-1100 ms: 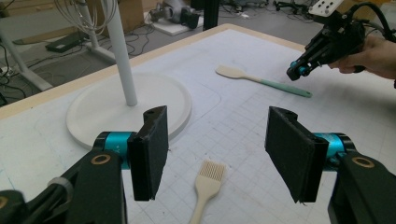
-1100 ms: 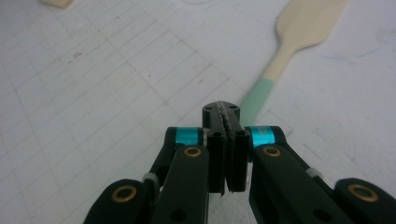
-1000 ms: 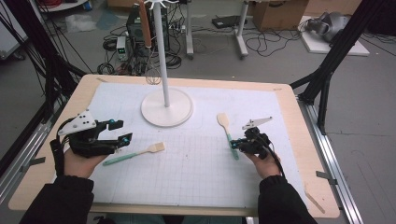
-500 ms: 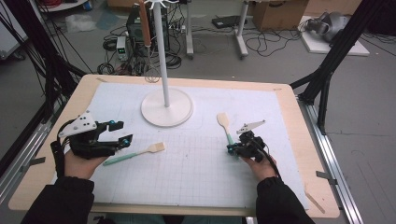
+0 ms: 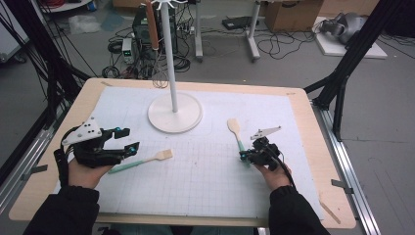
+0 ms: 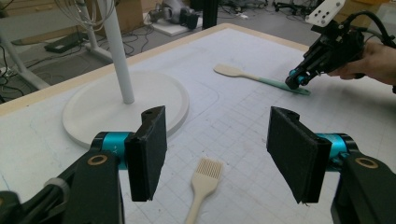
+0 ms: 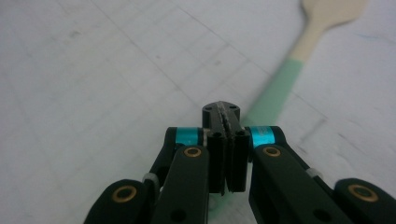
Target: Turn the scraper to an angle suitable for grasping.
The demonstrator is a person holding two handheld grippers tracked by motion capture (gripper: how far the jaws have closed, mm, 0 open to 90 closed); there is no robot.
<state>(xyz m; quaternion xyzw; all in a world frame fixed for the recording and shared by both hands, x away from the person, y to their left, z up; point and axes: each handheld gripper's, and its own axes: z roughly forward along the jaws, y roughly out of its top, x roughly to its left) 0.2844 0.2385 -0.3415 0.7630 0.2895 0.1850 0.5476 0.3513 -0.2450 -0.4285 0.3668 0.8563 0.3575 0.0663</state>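
Note:
A cream spatula (image 5: 235, 128) with a green handle lies right of centre on the white grid mat. My right gripper (image 5: 243, 156) is shut, its tips down over the near end of that handle. In the right gripper view the jaws (image 7: 226, 112) press flat together, and the green handle (image 7: 273, 93) runs under them; no handle shows between the pads. A cream brush (image 5: 147, 160) with a teal handle lies at the left. My left gripper (image 5: 126, 139) is open just above and left of that handle. In its own view the brush head (image 6: 207, 170) lies below the wide jaw gap (image 6: 217, 151).
A white stand (image 5: 175, 115) with a round base and a tall pole stands at the back centre; a brown-handled utensil (image 5: 152, 29) hangs from its top. The wooden table edge (image 5: 337, 205) frames the mat. Cables and boxes lie on the floor beyond.
My right gripper has slid left and slightly forward onto the green spatula handle. The left gripper and the brush have stayed put.

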